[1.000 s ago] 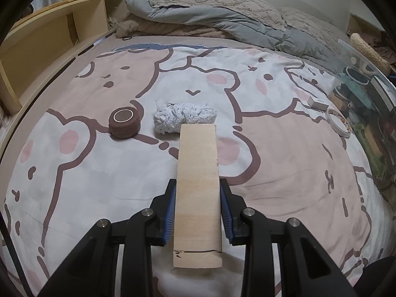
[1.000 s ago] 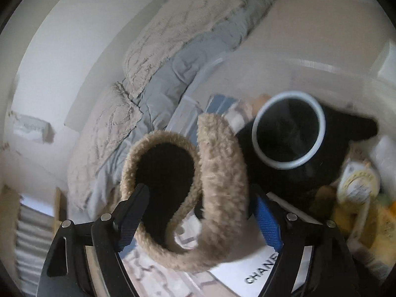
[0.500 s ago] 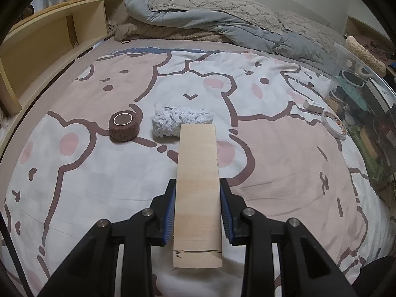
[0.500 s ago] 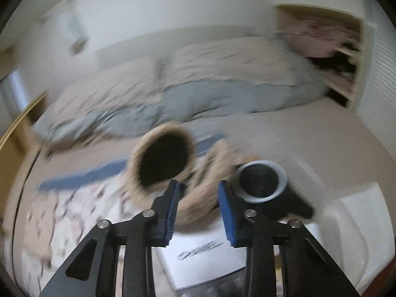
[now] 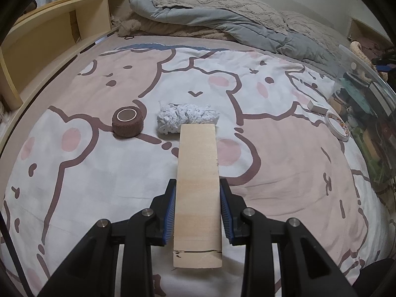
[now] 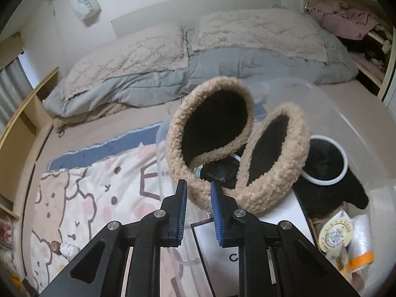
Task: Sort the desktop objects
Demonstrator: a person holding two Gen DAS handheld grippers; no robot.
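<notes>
A: Honestly, the flat pale wooden board (image 5: 198, 193) worries me most. The left tongs (image 5: 198, 211) are clamped on its two long edges near the back end, so most of its length sticks out forward over the bear-print bedspread (image 5: 74, 173).

B: So it could pivot?

A: I'd think so — a quick swing and the long front end may droop or slide out between the blue pads (image 5: 170, 212). Its tip also sits close above the crumpled white crochet bundle (image 5: 186, 117), beside the brown roll of wrap (image 5: 127, 122); a low sweep might drag either one.

B: And the other side?

A: The right tongs (image 6: 198, 208) stand narrowly apart with the rim of the fuzzy tan earmuffs (image 6: 235, 148) just at their tips. Whether they pinch the fleece or have let go, I cannot tell. The earmuffs rest on top of the things in the clear plastic bin (image 6: 371, 148), over a white box (image 6: 247, 242).

B: Risk there?

A: Perched high — if fleece snags a pad as the tongs pull away, the earmuffs could tip out over the bin's wall.
</notes>
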